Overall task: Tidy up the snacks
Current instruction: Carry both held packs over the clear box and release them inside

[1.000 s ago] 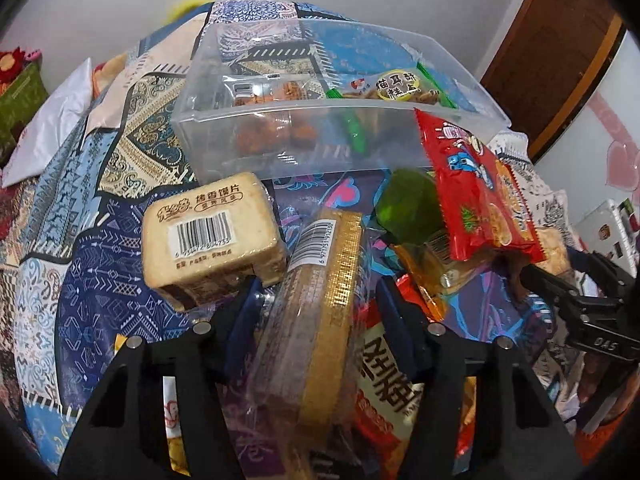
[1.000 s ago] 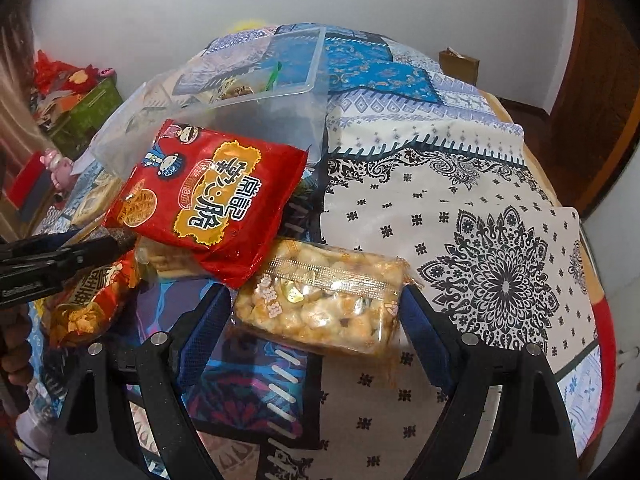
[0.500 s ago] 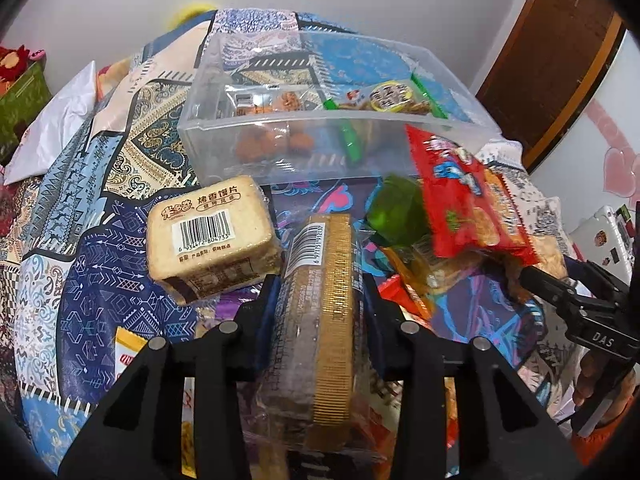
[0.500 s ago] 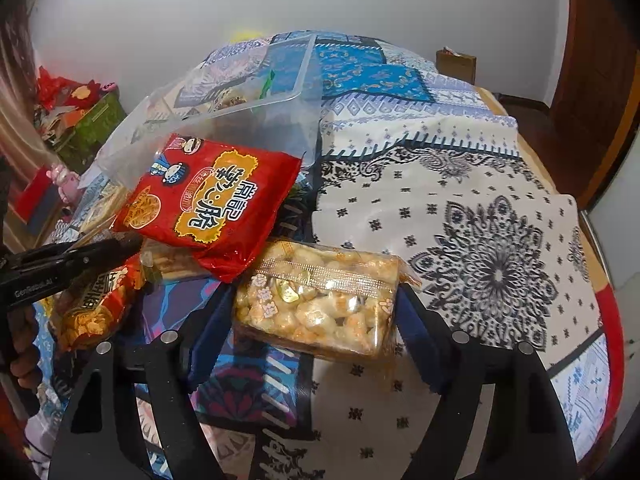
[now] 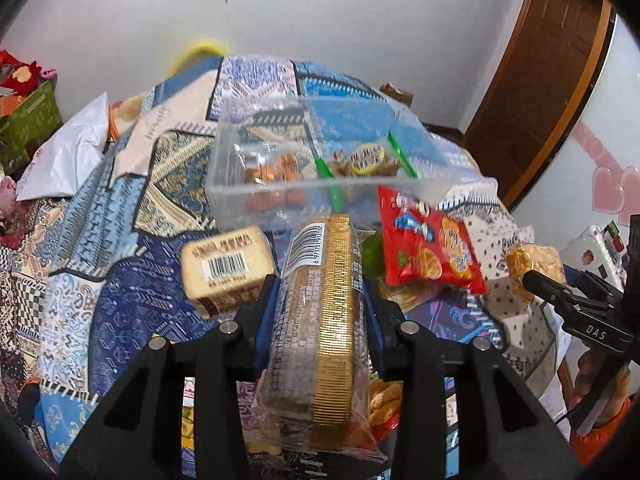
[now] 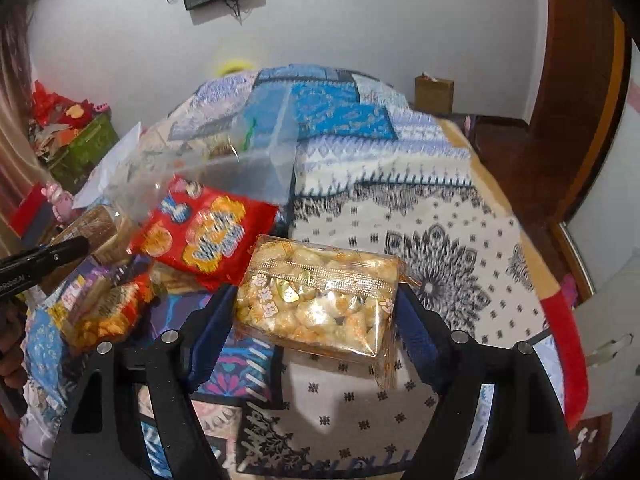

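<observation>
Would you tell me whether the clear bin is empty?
Not empty: the clear bin already holds a few snack packets at its bottom, with much room left.

A gold-ribbed brown snack pack, a red crisp bag and a clear bin sit over the blue-and-white patterned patchwork quilt.

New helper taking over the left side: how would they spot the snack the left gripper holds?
Find the clear plastic bin on the patterned cloth. Just in front of it the left gripper is shut on a brown cake pack standing on edge, with a ribbed gold tray edge and a barcode on top, unlike the flat bread pack beside it.
</observation>
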`<action>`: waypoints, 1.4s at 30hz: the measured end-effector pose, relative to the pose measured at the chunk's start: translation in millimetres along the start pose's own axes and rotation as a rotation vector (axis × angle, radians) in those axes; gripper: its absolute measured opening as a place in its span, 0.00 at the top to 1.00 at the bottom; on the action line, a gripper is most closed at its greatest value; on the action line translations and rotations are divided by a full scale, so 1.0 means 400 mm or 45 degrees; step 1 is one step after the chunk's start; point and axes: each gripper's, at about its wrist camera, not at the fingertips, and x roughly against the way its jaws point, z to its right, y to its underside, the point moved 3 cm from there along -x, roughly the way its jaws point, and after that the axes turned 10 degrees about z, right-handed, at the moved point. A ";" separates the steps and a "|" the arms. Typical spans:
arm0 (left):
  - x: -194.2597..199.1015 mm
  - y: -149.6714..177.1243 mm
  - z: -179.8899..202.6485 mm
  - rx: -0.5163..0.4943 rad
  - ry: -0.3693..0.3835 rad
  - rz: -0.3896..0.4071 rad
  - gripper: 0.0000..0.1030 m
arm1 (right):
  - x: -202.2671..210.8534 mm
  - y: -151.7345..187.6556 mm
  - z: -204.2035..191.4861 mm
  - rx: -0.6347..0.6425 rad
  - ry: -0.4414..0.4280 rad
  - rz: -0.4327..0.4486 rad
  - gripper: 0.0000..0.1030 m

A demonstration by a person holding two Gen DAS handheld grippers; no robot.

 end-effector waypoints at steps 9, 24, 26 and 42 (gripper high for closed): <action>0.030 -0.091 -0.018 0.015 -0.014 0.109 0.62 | -0.003 -0.115 -0.076 0.036 -0.077 0.117 0.26; -0.061 -0.223 -0.079 0.073 -0.043 0.169 0.62 | -0.132 -0.238 -0.227 0.110 -0.208 0.153 0.26; -0.084 -0.236 -0.097 0.091 -0.053 0.164 0.62 | -0.161 -0.251 -0.245 0.130 -0.219 0.137 0.26; -0.288 -0.263 -0.159 0.138 -0.071 0.056 0.62 | -0.349 -0.262 -0.311 0.225 -0.260 -0.038 0.26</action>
